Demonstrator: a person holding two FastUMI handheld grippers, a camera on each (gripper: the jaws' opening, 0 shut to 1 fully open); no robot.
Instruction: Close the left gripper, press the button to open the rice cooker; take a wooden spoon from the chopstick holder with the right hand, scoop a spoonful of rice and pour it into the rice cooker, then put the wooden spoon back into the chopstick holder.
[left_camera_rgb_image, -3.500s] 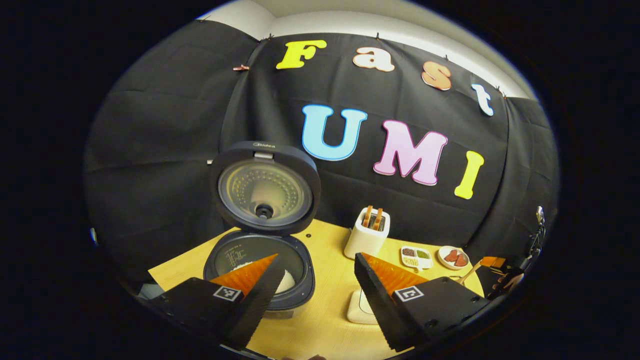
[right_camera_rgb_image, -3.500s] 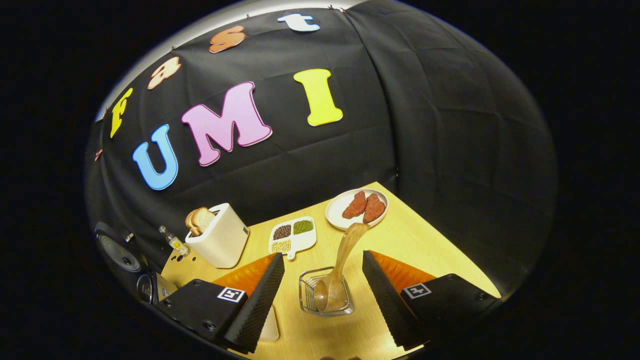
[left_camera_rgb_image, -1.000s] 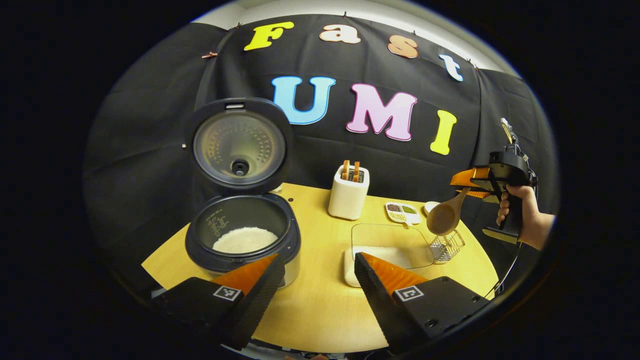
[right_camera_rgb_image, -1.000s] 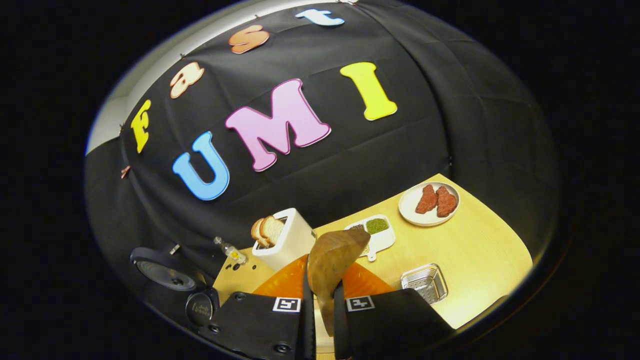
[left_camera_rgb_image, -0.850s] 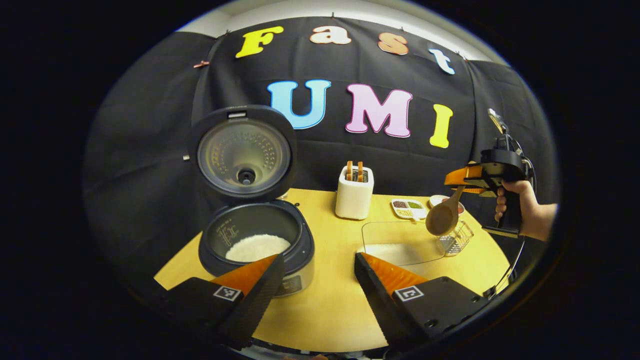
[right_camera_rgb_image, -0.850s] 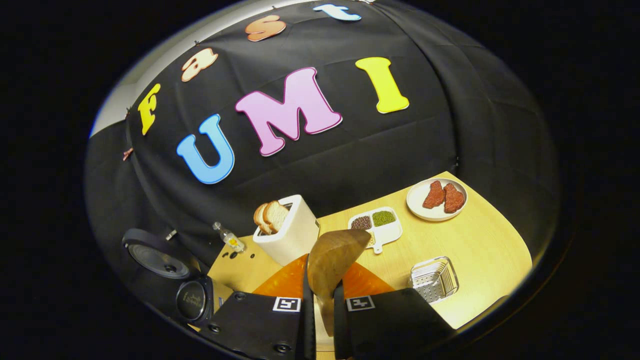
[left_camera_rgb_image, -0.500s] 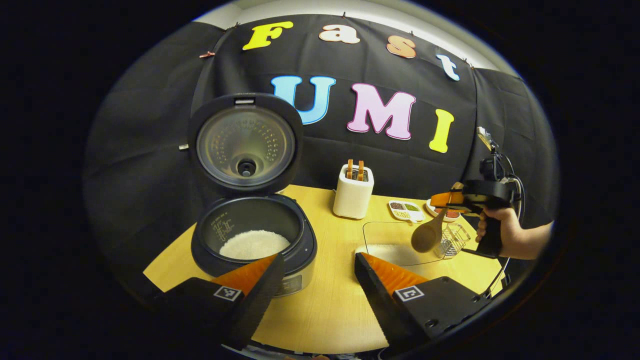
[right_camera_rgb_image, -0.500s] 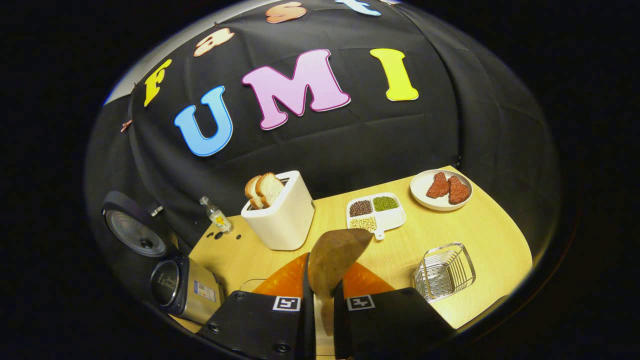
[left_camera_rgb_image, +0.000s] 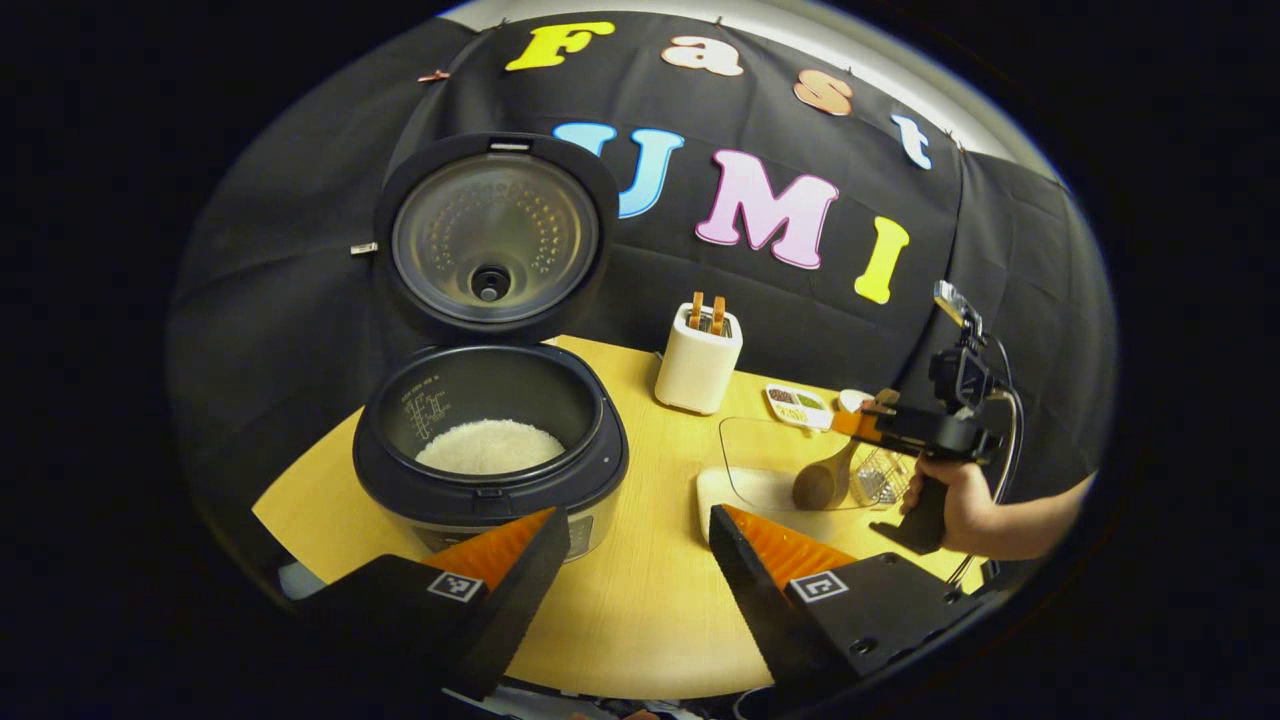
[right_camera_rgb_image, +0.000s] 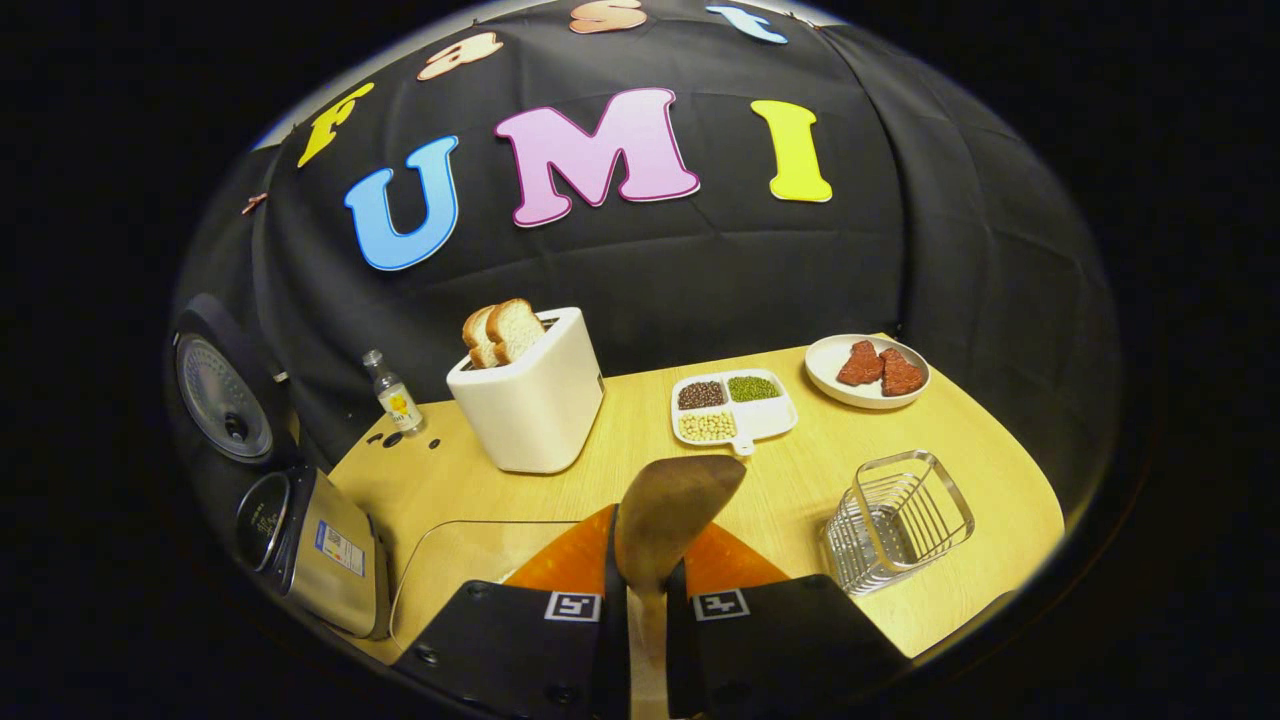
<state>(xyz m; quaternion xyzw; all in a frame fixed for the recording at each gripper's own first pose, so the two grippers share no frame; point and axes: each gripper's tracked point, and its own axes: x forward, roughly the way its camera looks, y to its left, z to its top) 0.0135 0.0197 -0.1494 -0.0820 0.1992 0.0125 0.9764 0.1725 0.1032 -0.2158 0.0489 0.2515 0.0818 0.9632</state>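
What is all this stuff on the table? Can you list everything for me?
rice cooker: one, dark, lid up, white rice inside, table's left.
toaster: one, white, two bread slices, at the back.
small bottle: one, clear, beside toaster.
divided dish: one, white, three fillings.
plate: one, white, two red pieces.
wire holder: one, metal.
clear container: one, holds rice.
wooden spoon: one, brown, gripped.
table: one, light wood.
left gripper: open.
right gripper: shut on spoon.
hand: holds right gripper.
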